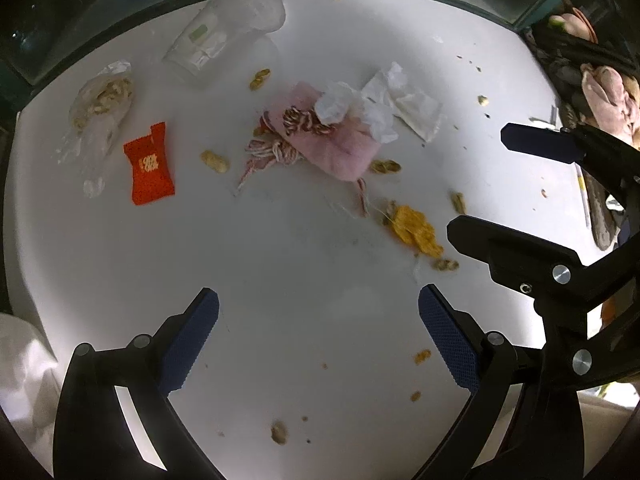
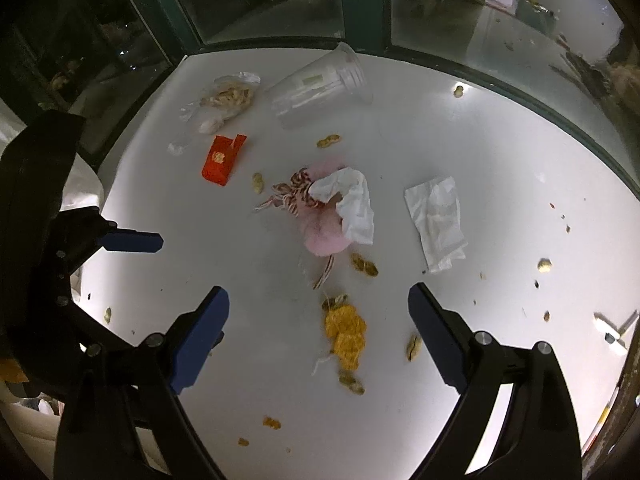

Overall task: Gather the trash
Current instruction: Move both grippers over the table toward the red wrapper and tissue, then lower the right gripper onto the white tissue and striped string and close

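Trash lies scattered on a white table [image 1: 280,264]. A clear plastic cup [image 1: 228,28] lies on its side at the back, also in the right wrist view [image 2: 320,84]. A red packet [image 1: 150,166] [image 2: 222,159], a plastic bag of shells [image 1: 100,100] [image 2: 224,100], a pink pouch with striped cord [image 1: 332,140] [image 2: 324,232], crumpled tissues [image 1: 400,104] [image 2: 436,222], yellow crumbs [image 1: 416,230] [image 2: 346,334] and peanut shells [image 1: 214,160] lie around. My left gripper [image 1: 318,340] is open and empty above the near table. My right gripper [image 2: 318,336] is open, straddling the yellow crumbs from above.
Dark glass panes with green frames [image 2: 360,0] border the table's far edge. Clutter and pink cloth [image 1: 604,92] sit at the right. White cloth [image 1: 20,360] lies at the near left. The right gripper shows in the left wrist view [image 1: 480,184], and the left gripper in the right wrist view [image 2: 132,240].
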`<state>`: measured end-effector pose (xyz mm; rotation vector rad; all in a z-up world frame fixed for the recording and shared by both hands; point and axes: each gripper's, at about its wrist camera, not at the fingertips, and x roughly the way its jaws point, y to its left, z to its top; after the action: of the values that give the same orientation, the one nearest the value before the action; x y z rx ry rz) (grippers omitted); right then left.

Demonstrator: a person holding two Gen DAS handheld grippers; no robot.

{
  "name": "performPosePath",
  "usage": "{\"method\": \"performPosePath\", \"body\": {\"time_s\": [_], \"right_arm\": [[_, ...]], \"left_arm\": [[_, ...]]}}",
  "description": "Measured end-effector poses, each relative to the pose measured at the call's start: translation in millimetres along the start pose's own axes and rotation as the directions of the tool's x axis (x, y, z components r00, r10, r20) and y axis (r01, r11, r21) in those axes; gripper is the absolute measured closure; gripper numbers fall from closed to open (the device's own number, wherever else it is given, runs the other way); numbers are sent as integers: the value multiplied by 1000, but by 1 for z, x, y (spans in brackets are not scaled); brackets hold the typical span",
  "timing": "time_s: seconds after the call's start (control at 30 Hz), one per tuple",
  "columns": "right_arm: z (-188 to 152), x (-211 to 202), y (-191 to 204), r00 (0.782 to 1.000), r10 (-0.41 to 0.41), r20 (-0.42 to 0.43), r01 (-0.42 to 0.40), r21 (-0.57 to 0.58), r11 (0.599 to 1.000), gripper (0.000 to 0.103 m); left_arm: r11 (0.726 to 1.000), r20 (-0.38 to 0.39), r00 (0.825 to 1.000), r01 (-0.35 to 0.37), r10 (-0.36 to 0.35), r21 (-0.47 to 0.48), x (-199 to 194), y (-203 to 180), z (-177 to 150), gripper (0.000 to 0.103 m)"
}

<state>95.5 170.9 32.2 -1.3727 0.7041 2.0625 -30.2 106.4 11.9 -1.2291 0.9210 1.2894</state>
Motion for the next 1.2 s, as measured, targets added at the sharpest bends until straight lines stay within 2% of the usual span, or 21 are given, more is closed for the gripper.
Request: {"method": "performPosePath", "body": {"time_s": [0.4,0.53,0.77,1.2], "right_arm": [[27,45,-13,999,23,-46,-23,5,1000,15],[39,51,-10,1000,18,-18,-18,-14,1000,15],[58,62,-10,999,32,1,-32,-21,999,15],[69,92,-16,997,65,-49,-65,-6,998,15]], "left_arm": [[997,-30,999,-17,15,-80,26,48,24,6],[992,-20,1000,-1,-1,-127,26,67,33,6],[985,5,1000,9,-8,-171,27,84,49,6],[978,13,1000,-2,5,-210,44,106,64,6]]}}
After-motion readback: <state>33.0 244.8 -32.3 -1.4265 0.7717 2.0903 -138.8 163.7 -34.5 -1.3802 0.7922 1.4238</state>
